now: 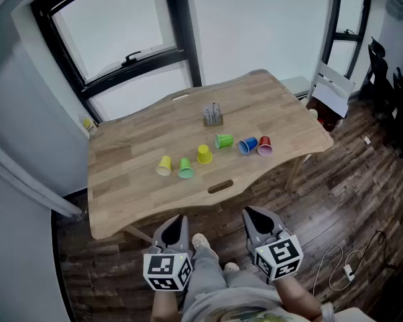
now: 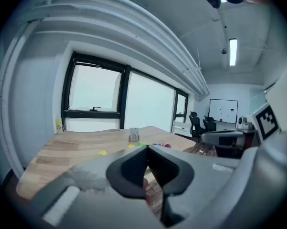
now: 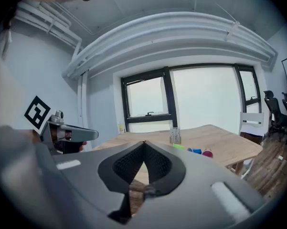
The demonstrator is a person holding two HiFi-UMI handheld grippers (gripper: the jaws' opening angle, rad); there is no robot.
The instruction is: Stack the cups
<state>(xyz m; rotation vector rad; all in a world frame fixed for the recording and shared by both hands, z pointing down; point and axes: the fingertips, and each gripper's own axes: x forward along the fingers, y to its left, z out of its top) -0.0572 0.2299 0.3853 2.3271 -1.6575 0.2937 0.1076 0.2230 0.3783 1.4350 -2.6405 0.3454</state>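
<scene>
Several plastic cups lie scattered on the wooden table (image 1: 141,200): a yellow cup (image 1: 163,166), a green cup (image 1: 186,169), a second yellow cup (image 1: 204,154), a green cup on its side (image 1: 224,141), a blue cup (image 1: 247,145) and a red cup (image 1: 265,145). My left gripper (image 1: 179,219) and right gripper (image 1: 251,213) hover short of the table's near edge, both shut and empty. From the right gripper view the blue cup (image 3: 196,150) and red cup (image 3: 207,153) show far ahead beyond the closed jaws (image 3: 143,142). The left gripper (image 2: 147,148) also points at the table.
A small clear holder with pens (image 1: 213,115) stands behind the cups. A slot (image 1: 220,186) is cut near the table's front edge. Windows line the far wall; a white chair (image 1: 332,92) stands at the right. Dark wood floor and a cable (image 1: 345,270) lie below.
</scene>
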